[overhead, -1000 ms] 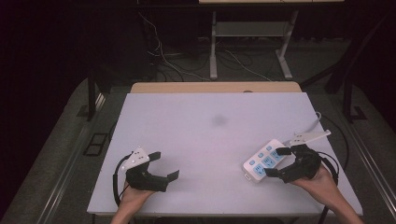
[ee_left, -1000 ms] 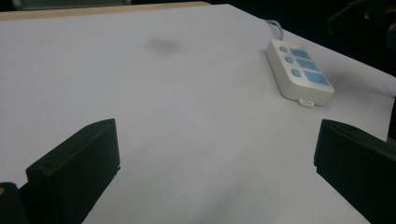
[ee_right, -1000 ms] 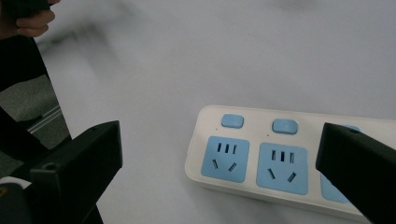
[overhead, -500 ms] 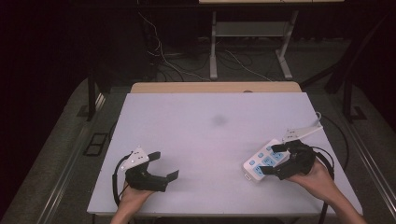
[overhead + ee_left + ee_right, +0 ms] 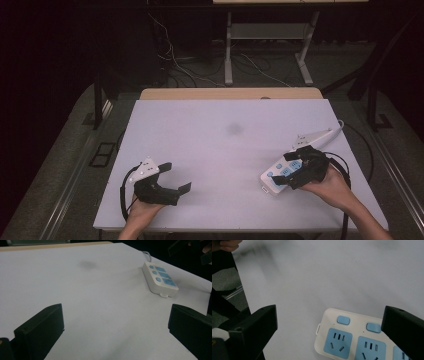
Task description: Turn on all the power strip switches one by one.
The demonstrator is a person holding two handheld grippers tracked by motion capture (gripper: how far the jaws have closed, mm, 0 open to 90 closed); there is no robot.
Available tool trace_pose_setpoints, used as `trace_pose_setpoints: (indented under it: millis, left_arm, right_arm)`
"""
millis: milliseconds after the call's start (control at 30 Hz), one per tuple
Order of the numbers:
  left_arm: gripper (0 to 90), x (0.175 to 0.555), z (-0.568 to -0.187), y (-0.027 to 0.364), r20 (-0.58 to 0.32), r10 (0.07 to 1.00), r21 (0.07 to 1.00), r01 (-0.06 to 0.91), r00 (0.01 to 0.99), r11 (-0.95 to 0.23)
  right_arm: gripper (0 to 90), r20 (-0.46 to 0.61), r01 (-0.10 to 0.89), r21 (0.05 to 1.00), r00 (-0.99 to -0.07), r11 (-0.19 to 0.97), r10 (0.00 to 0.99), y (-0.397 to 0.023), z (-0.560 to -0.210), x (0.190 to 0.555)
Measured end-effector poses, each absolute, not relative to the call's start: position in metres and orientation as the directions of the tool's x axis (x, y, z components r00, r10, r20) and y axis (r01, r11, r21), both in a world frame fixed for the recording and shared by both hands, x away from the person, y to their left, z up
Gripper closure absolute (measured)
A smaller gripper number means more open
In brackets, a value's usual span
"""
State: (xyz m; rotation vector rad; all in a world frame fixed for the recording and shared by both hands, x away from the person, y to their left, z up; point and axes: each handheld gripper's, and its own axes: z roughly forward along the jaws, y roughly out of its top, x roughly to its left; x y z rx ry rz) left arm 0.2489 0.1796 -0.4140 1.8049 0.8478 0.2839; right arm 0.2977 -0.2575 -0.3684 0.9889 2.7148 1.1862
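On the white table (image 5: 225,150), the right hand-held gripper (image 5: 287,175) has moved over the power strip (image 5: 282,172), jaws wide open, holding nothing, ready to grasp.

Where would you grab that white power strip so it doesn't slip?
Probably across the narrow width of the power strip, from above. It lies flat, sockets up, with long straight side walls that suit two flat jaws. The open right gripper hovers over it near its free end, away from the cord, so closing there looks sensible.

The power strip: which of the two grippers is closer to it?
Right. The right gripper hangs just above the power strip, jaws open. The left gripper sits far across the table, also open.
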Motion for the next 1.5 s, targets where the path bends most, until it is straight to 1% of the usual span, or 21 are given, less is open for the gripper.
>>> trace_pose_setpoints:
  millis: [300,367,433,467,533,600,667,1000,1200,1267,1500]
  left_arm:
    - [0.0,0.249,-0.414,0.179,-0.2,0.666,0.895,0.411,0.719,-0.175]
    - [0.0,0.249,-0.414,0.179,-0.198,0.666,0.895,0.41,0.719,-0.177]
    - [0.0,0.249,-0.414,0.179,-0.198,0.666,0.894,0.411,0.719,-0.177]
    - [0.0,0.249,-0.414,0.179,-0.197,0.666,0.894,0.411,0.719,-0.178]
    - [0.0,0.249,-0.414,0.179,-0.198,0.666,0.894,0.411,0.719,-0.177]
    - [0.0,0.249,-0.414,0.18,-0.199,0.666,0.895,0.411,0.719,-0.176]
    - [0.0,0.249,-0.414,0.18,-0.198,0.666,0.894,0.41,0.719,-0.178]
    - [0.0,0.249,-0.414,0.179,-0.197,0.667,0.895,0.41,0.719,-0.177]
    - [0.0,0.249,-0.414,0.179,-0.197,0.666,0.895,0.409,0.719,-0.177]
    - [0.0,0.249,-0.414,0.179,-0.197,0.666,0.895,0.409,0.72,-0.178]
    - [0.0,0.249,-0.414,0.178,-0.194,0.664,0.895,0.407,0.723,-0.182]
  right_arm:
    - [0.9,0.232,0.553,0.641,-0.8,0.532,0.553,-0.252,-0.373,0.303]
    - [15.8,0.228,0.544,0.641,-0.808,0.542,0.543,-0.252,-0.374,0.304]
    - [17.6,0.224,0.547,0.635,-0.806,0.546,0.548,-0.251,-0.375,0.306]
    - [23.5,0.22,0.55,0.629,-0.804,0.55,0.552,-0.251,-0.375,0.306]
    - [27.0,0.218,0.551,0.621,-0.804,0.557,0.553,-0.25,-0.377,0.308]
    - [36.1,0.214,0.55,0.618,-0.805,0.562,0.553,-0.25,-0.379,0.309]
    - [42.7,0.21,0.556,0.61,-0.801,0.564,0.561,-0.249,-0.38,0.311]
    - [67.2,0.207,0.573,0.585,-0.79,0.574,0.578,-0.247,-0.386,0.315]
    - [85.6,0.209,0.573,0.584,-0.79,0.574,0.576,-0.245,-0.389,0.317]
    - [89.8,0.21,0.57,0.586,-0.793,0.576,0.572,-0.245,-0.389,0.319]
    - [89.8,0.213,0.571,0.576,-0.795,0.585,0.568,-0.245,-0.392,0.323]
